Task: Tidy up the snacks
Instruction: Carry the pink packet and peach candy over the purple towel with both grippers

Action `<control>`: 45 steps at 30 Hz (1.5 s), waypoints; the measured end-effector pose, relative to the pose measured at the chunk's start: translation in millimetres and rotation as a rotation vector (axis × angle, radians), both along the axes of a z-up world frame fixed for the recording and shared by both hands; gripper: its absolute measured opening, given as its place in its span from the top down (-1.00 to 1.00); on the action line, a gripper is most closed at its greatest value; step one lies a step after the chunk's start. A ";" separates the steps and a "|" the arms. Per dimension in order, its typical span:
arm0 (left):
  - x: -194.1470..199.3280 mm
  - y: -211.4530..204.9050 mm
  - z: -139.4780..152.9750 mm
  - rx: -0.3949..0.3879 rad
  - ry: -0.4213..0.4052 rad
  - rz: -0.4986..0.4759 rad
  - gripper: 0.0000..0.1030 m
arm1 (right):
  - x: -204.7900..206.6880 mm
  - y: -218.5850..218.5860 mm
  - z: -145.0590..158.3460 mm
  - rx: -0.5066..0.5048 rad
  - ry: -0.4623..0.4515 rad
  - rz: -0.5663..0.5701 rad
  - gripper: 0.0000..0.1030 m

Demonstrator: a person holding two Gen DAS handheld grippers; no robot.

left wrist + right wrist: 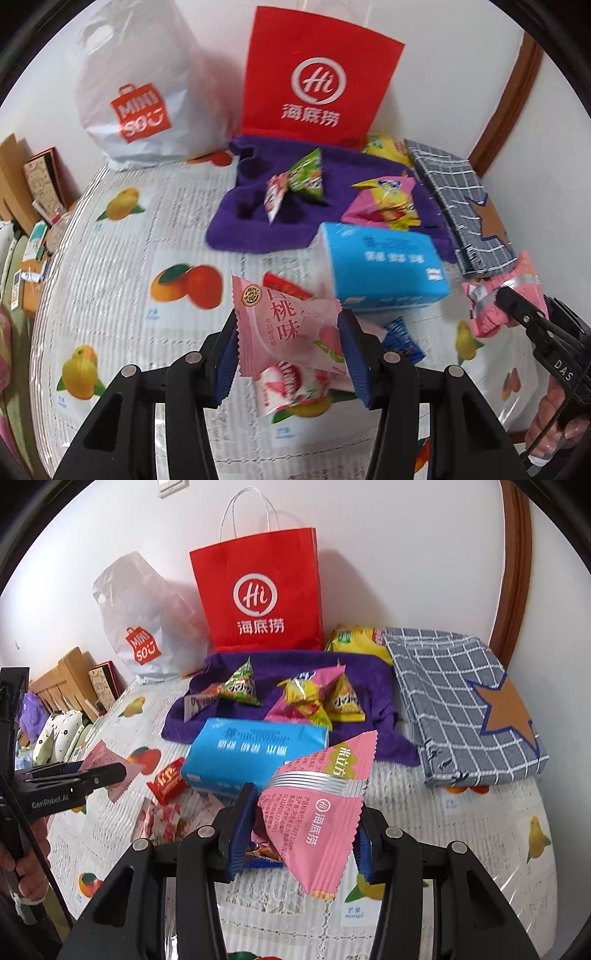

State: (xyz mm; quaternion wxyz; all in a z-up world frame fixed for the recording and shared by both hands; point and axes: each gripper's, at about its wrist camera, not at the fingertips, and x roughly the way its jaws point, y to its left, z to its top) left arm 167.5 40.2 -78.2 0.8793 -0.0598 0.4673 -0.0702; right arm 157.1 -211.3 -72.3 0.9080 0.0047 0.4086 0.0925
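Note:
My left gripper point(291, 350) is shut on a pink peach-flavour snack packet point(291, 328), held above the table. My right gripper point(303, 834) is shut on a pink Haidilao snack packet point(321, 812), also lifted; it shows at the right in the left wrist view point(502, 302). A purple cloth point(280, 672) at the back holds a green triangular packet point(242, 685), a pink packet point(373, 206) and yellow packets point(306, 698). A red candy point(168, 779), a blue packet point(400, 339) and a strawberry-print packet point(291, 384) lie on the table.
A blue tissue pack point(255, 753) lies mid-table. A red Haidilao paper bag point(262, 590) and a white Miniso plastic bag point(147, 627) stand against the wall. A folded grey checked cloth point(461, 709) lies right, a yellow bag point(358, 638) behind it. The fruit-print tablecloth point(122, 277) covers the table.

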 end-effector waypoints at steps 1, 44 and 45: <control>1.7 -2.8 2.8 0.000 -0.005 -0.004 0.05 | 2.3 -0.7 1.9 0.001 -0.003 -0.001 0.09; 151.4 -23.2 -5.0 -0.033 0.027 0.023 0.05 | 179.0 -42.9 -26.3 -0.033 0.012 -0.111 0.09; 154.3 -22.8 -6.7 -0.035 0.029 0.026 0.05 | 184.6 -42.5 -28.9 -0.038 0.012 -0.112 0.09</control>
